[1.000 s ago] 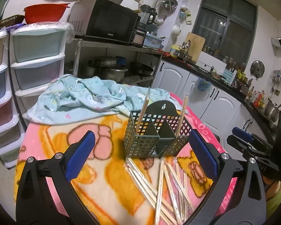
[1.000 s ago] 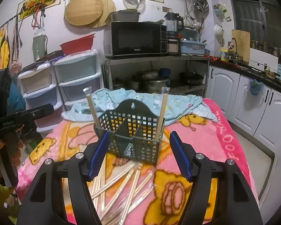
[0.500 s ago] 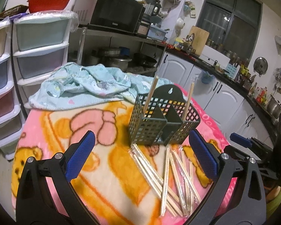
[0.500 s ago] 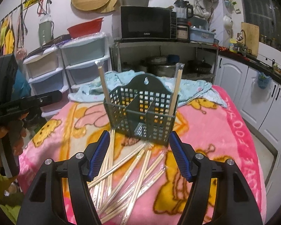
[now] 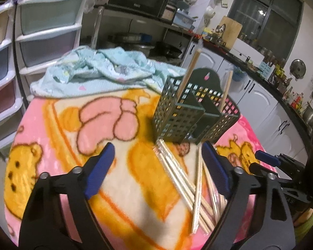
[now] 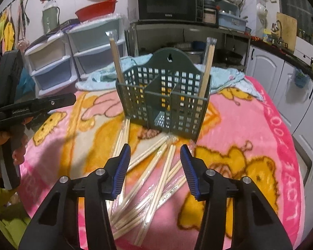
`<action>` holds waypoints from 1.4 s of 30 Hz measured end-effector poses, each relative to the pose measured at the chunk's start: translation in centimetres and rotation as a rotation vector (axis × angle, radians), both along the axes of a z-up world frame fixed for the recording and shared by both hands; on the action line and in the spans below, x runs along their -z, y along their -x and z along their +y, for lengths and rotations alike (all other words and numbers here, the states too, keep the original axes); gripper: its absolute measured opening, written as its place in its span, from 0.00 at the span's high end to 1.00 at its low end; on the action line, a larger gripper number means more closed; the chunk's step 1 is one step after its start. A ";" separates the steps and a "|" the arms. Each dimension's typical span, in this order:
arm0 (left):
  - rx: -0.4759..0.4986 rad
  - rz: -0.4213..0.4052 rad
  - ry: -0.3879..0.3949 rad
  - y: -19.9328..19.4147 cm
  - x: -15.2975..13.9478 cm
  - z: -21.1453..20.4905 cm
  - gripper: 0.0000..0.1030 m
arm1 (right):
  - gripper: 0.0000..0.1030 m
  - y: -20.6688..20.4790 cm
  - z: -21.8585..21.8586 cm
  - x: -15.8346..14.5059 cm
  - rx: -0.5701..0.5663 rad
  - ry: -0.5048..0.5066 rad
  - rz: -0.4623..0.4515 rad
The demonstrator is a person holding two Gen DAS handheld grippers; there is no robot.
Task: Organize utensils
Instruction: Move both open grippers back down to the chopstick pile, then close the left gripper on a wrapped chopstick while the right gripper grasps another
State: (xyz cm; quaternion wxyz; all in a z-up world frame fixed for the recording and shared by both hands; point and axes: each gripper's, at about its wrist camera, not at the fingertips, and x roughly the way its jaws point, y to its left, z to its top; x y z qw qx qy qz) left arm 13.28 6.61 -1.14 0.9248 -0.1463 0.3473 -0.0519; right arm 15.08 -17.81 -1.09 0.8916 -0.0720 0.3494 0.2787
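Dark green plastic basket (image 6: 162, 102) standing upright on a pink cartoon blanket (image 6: 250, 125) spread over the worktop, split into compartments by inner walls. 2 wrapped pairs of chopsticks upright inside: 1 (image 6: 115, 60) in the left end compartment, 1 (image 6: 206, 68) in the right end, as seen from the right wrist view. Middle compartment at the front empty.

Loose pile of wrapped chopsticks (image 6: 156, 173) flat on the blanket just in front of the basket, crossing each other, the nearest tips touching or almost touching the basket's foot.

Right gripper (image 6: 155, 168) low over the pile, blue pads apart with several chopsticks visible between them, nothing clamped; jaws just been closing. Left gripper (image 5: 158, 170) over the left edge of the same pile (image 5: 189, 185), pads wide apart, also just been closing, gripping nothing; bare blanket and a few chopsticks between them.

Crumpled light blue cloth (image 5: 98, 70) behind the basket at the far edge of the blanket. Plastic drawers (image 6: 52, 60) beyond, left of the worktop.
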 end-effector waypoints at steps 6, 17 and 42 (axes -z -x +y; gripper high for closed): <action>0.014 0.070 0.022 -1.0 2.3 0.1 0.50 | 0.62 -1.0 0.3 1.7 -0.003 0.025 0.044; 0.046 0.166 0.065 -3.2 5.4 -0.3 0.70 | 0.73 -3.1 1.1 4.5 -0.008 0.077 0.110; 0.065 0.295 0.169 -9.5 9.2 0.5 0.82 | 0.75 -8.0 2.4 6.9 0.020 0.108 0.177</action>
